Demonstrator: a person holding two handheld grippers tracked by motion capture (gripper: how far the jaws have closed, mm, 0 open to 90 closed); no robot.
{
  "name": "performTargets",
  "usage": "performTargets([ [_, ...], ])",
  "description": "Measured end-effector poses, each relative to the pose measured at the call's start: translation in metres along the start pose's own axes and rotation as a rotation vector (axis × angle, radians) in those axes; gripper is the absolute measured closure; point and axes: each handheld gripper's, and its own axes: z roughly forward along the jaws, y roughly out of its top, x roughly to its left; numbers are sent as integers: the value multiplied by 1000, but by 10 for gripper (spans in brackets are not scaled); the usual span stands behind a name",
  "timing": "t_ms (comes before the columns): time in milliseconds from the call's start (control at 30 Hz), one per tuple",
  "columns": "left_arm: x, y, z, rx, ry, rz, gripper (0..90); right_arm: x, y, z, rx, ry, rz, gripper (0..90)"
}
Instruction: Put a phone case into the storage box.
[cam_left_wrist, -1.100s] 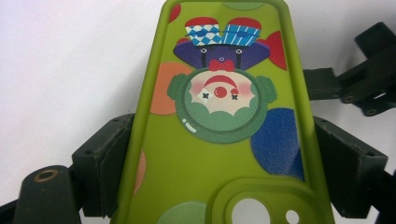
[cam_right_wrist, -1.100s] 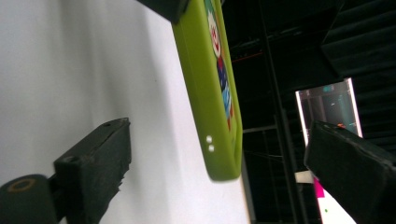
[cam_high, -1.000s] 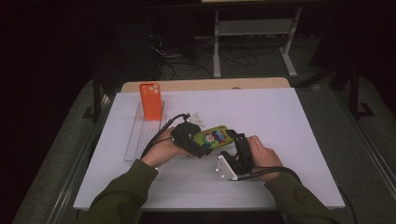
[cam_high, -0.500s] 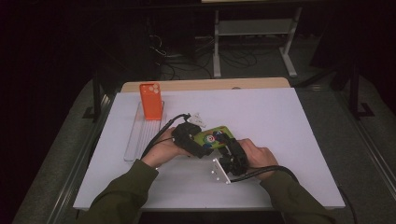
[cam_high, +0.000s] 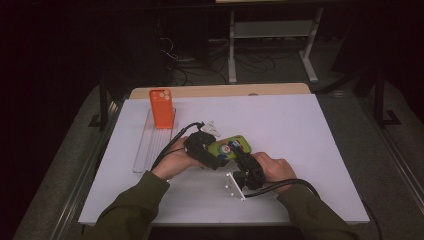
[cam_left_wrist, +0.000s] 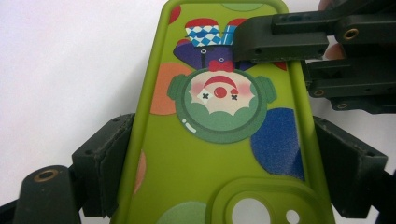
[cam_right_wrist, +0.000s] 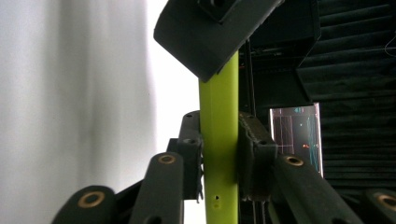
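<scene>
phone case (cam_left_wrist: 219, 140) lies lengthwise between both grippers: left gripper (cam_high: 207, 152) jaws clamp its two long sides, right gripper (cam_high: 245, 167) jaws, just closing, apparently pinch its thin end edge above the worktop (cam_high: 300, 130).

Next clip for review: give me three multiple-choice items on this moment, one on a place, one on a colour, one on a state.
1. Where does the orange phone case stand?
A. on the clear rack
B. flat at the table's right edge
C. in a gripper

2. What is the main colour of the held phone case?
A. black
B. green
C. white

3. What is the right gripper doing?
A. hanging open
B. lying on the table
C. clamping the case's edge

Key: 1 A, it stands upright at the rack's far end; 2 B, green with a clown print; 3 C, both pads press the edge, and the left gripper grips its sides.
</scene>
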Motion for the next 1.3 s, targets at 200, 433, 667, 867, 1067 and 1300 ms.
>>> performTargets([
  [200,0,0,0,4,-1,4,147,3,1,0,6,-7,-23,757],
  [433,1,-1,-1,-26,-13,0,138,3,2,-1,20,-17,-23,765],
  [667,3,-1,-6,-56,-18,2,53,-1,1,-2,20,-25,-4,766],
  [867,6,-4,-14,-68,-50,4,0,-3,-2,-2,28,-14,18,765],
  [1067,11,-9,-19,-70,-42,-10,0,-5,-7,-1,41,-4,64,766],
  [1300,18,-15,-23,-46,-30,4,0,-11,-15,0,58,45,135,765],
])
